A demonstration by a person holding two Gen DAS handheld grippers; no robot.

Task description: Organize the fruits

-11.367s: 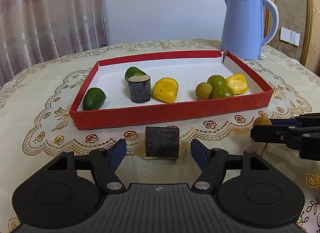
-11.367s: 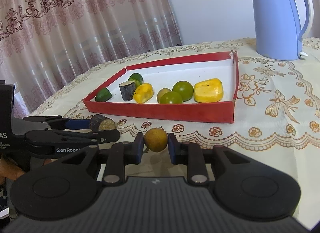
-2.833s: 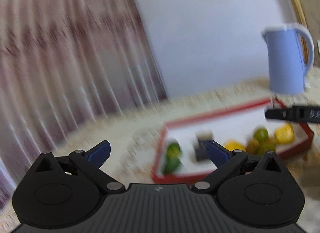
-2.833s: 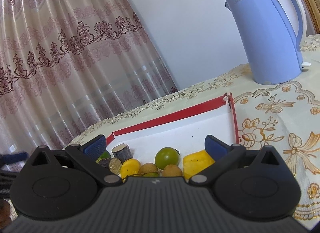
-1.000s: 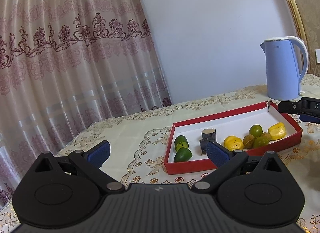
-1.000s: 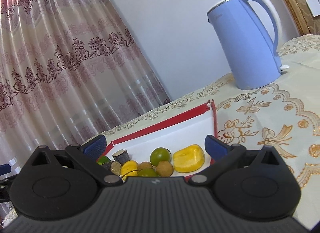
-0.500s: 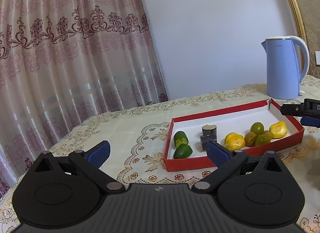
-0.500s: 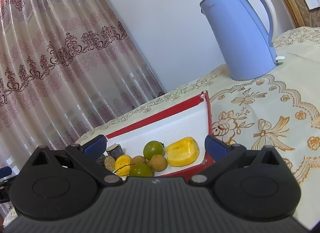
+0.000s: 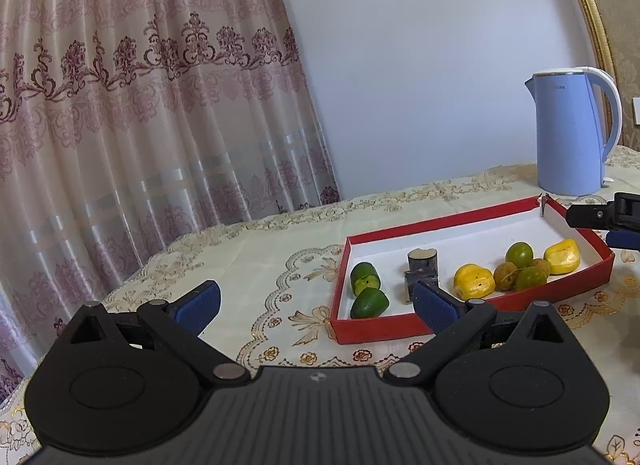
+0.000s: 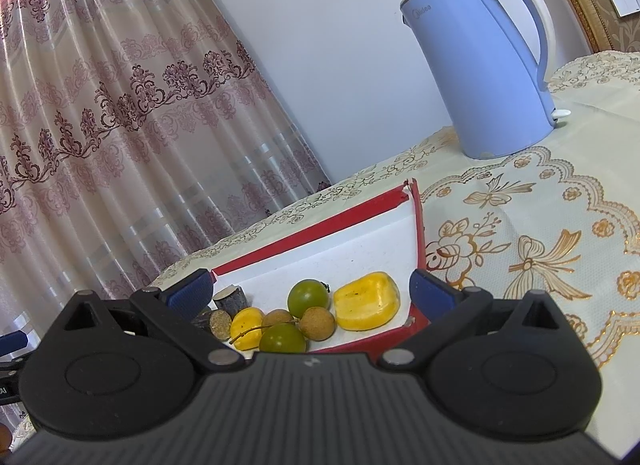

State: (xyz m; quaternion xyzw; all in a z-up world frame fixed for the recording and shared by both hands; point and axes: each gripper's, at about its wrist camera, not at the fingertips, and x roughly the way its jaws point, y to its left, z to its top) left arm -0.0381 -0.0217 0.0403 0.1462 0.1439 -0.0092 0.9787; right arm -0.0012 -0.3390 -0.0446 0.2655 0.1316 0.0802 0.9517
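A red tray (image 9: 376,330) with a white floor lies on the cloth-covered table. Inside it sit green fruit pieces (image 9: 365,280) at the left, two dark cut stubs (image 9: 421,262) in the middle, and yellow pieces (image 9: 473,280), green round fruits (image 9: 519,253) and brown longans (image 9: 505,275) at the right. My left gripper (image 9: 316,303) hangs open and empty, back from the tray's near left corner. The right gripper (image 10: 310,291) is open and empty above the tray's near right corner (image 10: 412,323), over a yellow piece (image 10: 367,300) and longans (image 10: 317,323). Its tip (image 9: 600,215) shows at the left wrist view's right edge.
A light blue electric kettle (image 9: 570,147) (image 10: 486,61) stands on the table behind the tray's far right corner. Pink patterned curtains (image 9: 140,125) hang behind the table at the left. The lace tablecloth (image 10: 540,245) spreads to the right of the tray.
Both grippers have drawn slightly back and up from the tray, still open and empty. Earlier, the left held a dark stub and the right a longan in front of the tray; both now lie inside.
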